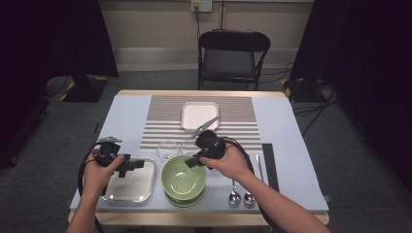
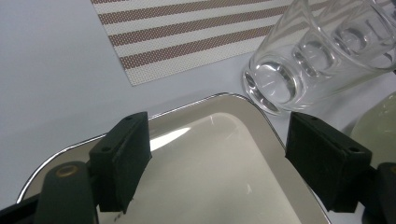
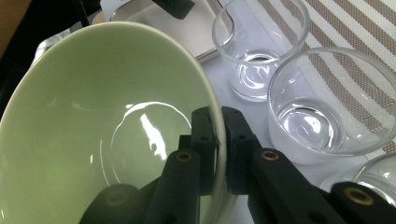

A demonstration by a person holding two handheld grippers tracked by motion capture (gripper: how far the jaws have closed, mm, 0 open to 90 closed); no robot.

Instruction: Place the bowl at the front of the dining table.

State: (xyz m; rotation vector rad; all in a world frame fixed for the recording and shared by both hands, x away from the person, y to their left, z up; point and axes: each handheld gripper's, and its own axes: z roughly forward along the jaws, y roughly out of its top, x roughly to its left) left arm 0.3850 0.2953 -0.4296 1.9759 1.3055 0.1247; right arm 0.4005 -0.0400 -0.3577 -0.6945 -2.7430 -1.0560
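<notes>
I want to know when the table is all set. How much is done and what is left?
Done: a white square plate sits on the striped mat. In hand: the right tool is shut on the rim of the top green bowl, part of a stack. The left tool hangs open over the metal tray. Probably left: the bowls, glasses and spoons are off the mat.

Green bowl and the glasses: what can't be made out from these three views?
- How many bowls are stacked: in the high view the green bowl hides what lies beneath it.
- Glass count: the glasses are small and faint in the high view; the right gripper view cuts one off at its bottom edge.
- The bowl's far rim under the right gripper runs off that view's bottom edge.
- The steel tray is cut off by the left gripper view's bottom edge.
</notes>
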